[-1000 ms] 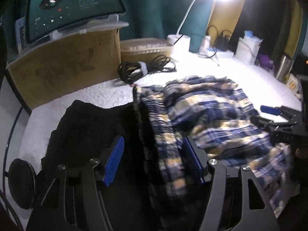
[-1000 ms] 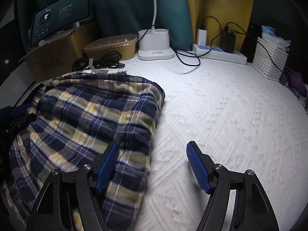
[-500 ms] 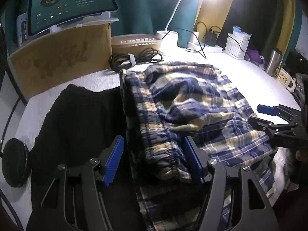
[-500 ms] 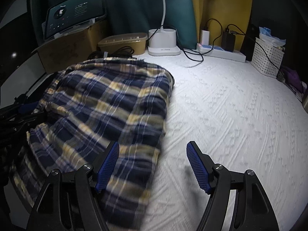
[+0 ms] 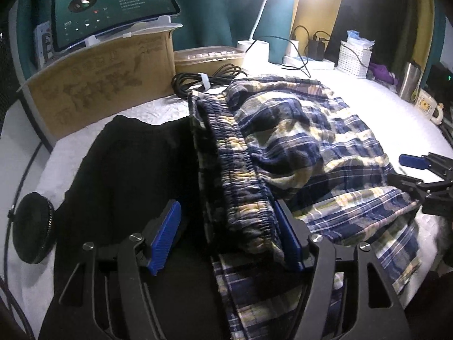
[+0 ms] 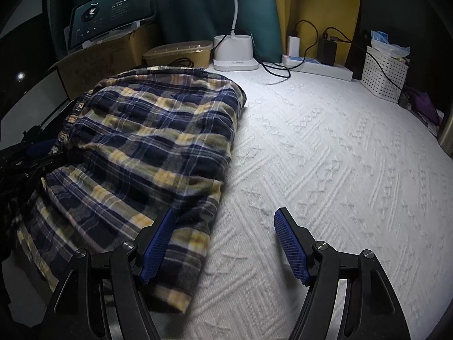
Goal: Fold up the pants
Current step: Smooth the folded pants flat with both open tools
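Note:
The blue and yellow plaid pants [image 5: 325, 147] lie rumpled on the white bedspread [image 6: 325, 155], partly over a black garment [image 5: 127, 170]. Their gathered elastic waistband [image 5: 243, 187] runs between the fingers of my left gripper [image 5: 226, 202]. It leans on the right pad while the left pad stands apart from it, and the jaws are opening. My right gripper [image 6: 225, 211] is open at the pants' [image 6: 147, 147] right edge, with its left finger over the plaid and its right finger over bare bedspread. It also shows in the left wrist view as the right gripper [image 5: 397, 168].
A cardboard box [image 5: 99, 90] with a lit screen [image 5: 113, 8] on it stands at the back left. Beside it are a coiled black cable [image 5: 206, 78], a beige container [image 5: 209, 56], a lamp base [image 6: 233, 49], a power strip [image 6: 317, 66] and a white basket [image 6: 385, 73]. A black disc [image 5: 31, 231] lies at the left edge.
Both views have pulled back, so more of the plaid pants shows, spread wider. The waistband now lies bunched between the left fingers, which stand slightly wider apart.

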The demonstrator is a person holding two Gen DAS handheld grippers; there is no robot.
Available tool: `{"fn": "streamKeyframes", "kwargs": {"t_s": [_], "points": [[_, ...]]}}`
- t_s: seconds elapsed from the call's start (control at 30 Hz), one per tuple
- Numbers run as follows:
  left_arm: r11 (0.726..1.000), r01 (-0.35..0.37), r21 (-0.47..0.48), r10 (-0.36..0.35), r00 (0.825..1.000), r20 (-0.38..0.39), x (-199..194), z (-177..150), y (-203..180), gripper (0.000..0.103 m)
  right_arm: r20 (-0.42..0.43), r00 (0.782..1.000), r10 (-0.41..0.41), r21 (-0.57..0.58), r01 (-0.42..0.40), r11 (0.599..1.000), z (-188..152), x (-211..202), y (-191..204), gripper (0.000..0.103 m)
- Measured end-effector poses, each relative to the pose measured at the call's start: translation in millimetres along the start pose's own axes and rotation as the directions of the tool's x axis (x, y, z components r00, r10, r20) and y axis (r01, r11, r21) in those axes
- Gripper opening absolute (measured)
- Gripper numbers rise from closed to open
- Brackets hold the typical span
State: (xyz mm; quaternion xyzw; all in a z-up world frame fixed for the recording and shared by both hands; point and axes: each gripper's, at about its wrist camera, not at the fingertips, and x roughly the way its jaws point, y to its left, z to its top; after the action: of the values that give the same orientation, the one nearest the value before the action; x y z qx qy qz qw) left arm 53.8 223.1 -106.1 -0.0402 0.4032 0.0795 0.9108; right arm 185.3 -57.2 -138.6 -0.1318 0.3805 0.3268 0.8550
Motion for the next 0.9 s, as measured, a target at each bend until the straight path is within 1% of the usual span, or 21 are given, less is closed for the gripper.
{"fn": "streamKeyframes", "kwargs": {"t_s": [0.33,0.43,0.53,0.63,0.7,0.77,0.83,0.9], "points": [[0.999,-0.041,0.012,0.041,0.999,-0.002,-12,-2,-2,0.069,0.007,1.0,-0.001,0.033,0.001,0.999,-15,-7,-14,0.074],[0.999,-0.038,-0.007,0.037,0.999,-0.017,-12,-9,0,0.069,0.011,1.0,-0.005,0.044,0.005,0.999,-18,-13,-19,0.074],[0.999,-0.05,0.003,0.05,0.998,0.033,-26,-8,-6,0.069,0.015,1.0,-0.013,0.052,0.012,0.999,-23,-20,-26,0.074],[0.999,-0.038,0.006,0.037,0.997,0.075,-39,-4,-13,0.069,0.015,1.0,-0.016,0.067,0.015,0.998,-28,-26,-32,0.074],[0.999,-0.031,0.012,0.03,0.996,0.084,-43,-2,-19,0.069,0.022,1.0,-0.018,0.071,0.016,0.997,-32,-31,-35,0.074],[1.0,-0.006,0.014,0.005,0.996,0.084,-47,0,-26,0.069,0.03,0.999,-0.021,0.078,0.019,0.997,-35,-36,-38,0.074],[0.999,0.007,0.035,-0.01,0.996,0.089,-50,2,-37,0.069,0.04,0.999,-0.026,0.087,0.022,0.996,-39,-42,-42,0.074],[0.996,0.008,0.085,-0.015,0.997,0.079,-50,3,-52,0.069,0.048,0.998,-0.031,0.096,0.027,0.995,-41,-47,-45,0.074]]}}
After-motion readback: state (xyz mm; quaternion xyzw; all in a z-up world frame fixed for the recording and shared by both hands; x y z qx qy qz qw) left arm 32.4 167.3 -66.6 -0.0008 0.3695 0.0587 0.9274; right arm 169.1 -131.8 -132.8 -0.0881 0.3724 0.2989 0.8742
